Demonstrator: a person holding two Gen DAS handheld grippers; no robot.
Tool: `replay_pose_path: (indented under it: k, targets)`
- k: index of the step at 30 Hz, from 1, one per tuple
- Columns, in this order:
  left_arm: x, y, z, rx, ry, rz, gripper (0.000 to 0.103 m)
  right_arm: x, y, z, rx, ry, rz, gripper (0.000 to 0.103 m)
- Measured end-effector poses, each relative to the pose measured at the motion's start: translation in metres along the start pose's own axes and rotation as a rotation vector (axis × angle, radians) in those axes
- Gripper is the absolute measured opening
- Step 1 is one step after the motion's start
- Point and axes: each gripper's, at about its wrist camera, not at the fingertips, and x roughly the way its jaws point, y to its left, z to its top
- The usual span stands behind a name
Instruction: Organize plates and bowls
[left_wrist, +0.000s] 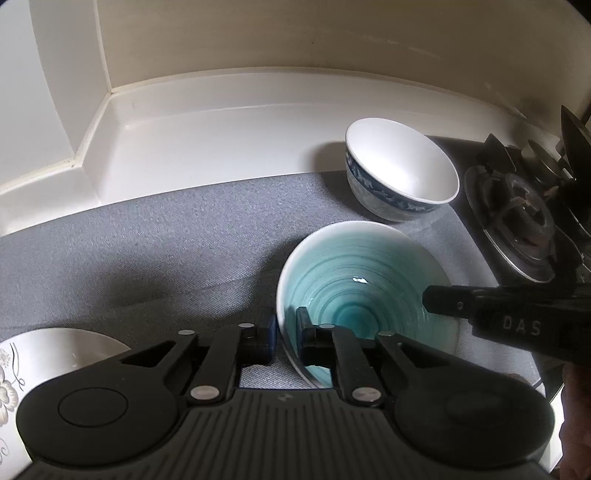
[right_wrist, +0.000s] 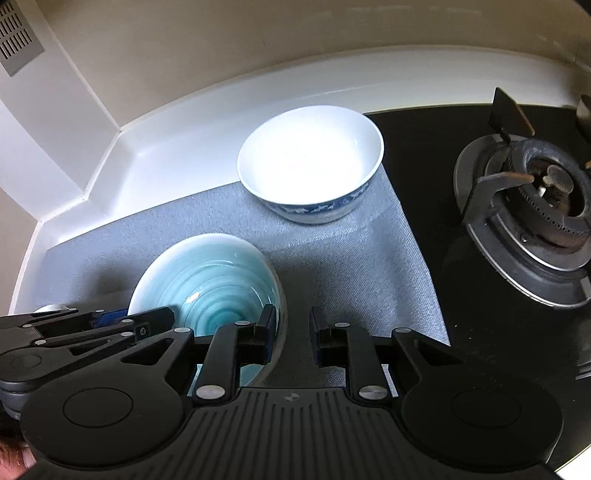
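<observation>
We see the left claw (left_wrist: 286, 338) closed on the near rim of the teal bowl (left_wrist: 354, 291), one finger inside, one outside. The right claw (right_wrist: 293, 338) straddles the opposite rim; its outer finger stands clear, so no grip. The bowl sits tilted on the grey mat (left_wrist: 147, 240) covering the counter (left_wrist: 221, 122). Behind it rests a blue-banded white bowl (left_wrist: 400, 166); a gas burner (right_wrist: 546, 195) lies to the right, and a floral plate (left_wrist: 44, 354) at the left edge.
</observation>
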Motion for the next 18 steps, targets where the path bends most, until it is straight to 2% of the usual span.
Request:
replay_pose_path:
  k: [2, 9, 18]
  targets:
    - [-0.001, 0.0, 0.0, 0.007, -0.003, -0.009, 0.01, 0.001, 0.0, -0.001, 0.001, -0.005, 0.02, 0.008]
    - [-0.021, -0.001, -0.001, 0.007, -0.046, -0.026, 0.01, -0.012, 0.004, -0.005, 0.011, -0.046, 0.02, 0.007]
    - [-0.081, -0.029, -0.005, 0.031, -0.11, -0.068, 0.009, -0.08, -0.002, -0.012, 0.031, -0.109, 0.04, 0.007]
